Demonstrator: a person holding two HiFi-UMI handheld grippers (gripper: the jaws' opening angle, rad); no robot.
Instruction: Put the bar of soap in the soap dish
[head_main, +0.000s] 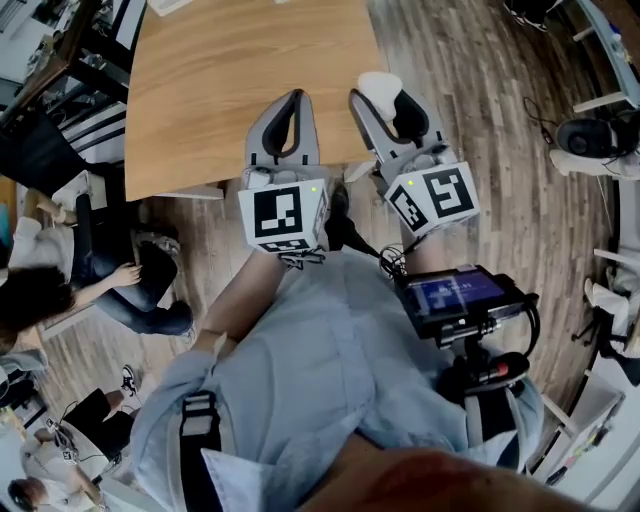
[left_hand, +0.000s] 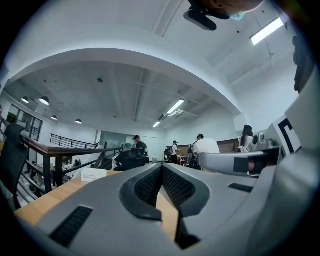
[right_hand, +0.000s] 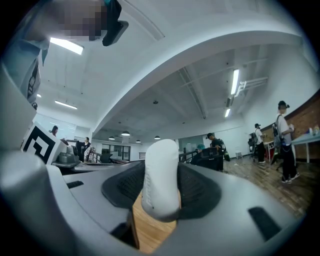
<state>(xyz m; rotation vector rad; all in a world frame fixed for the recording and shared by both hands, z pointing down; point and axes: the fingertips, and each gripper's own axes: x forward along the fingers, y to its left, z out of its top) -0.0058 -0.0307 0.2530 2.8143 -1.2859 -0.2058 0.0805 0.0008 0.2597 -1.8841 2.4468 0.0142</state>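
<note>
A white bar of soap (head_main: 377, 88) stands on edge between the jaws of my right gripper (head_main: 387, 95), which is shut on it over the near right corner of the wooden table (head_main: 210, 90). In the right gripper view the soap (right_hand: 160, 179) fills the gap between the dark pads. My left gripper (head_main: 294, 100) hovers beside it over the table's near edge, and its jaw tips meet with nothing between them (left_hand: 161, 168). A small white box-like object (left_hand: 93, 174) rests at the table's far end. I cannot tell whether it is the soap dish.
The table's near edge (head_main: 190, 188) runs just under the grippers, with wood floor beyond it to the right. Seated people (head_main: 110, 285) are at the left. Cables and a dark round device (head_main: 590, 135) lie at the right. More people stand in the distance (left_hand: 205, 145).
</note>
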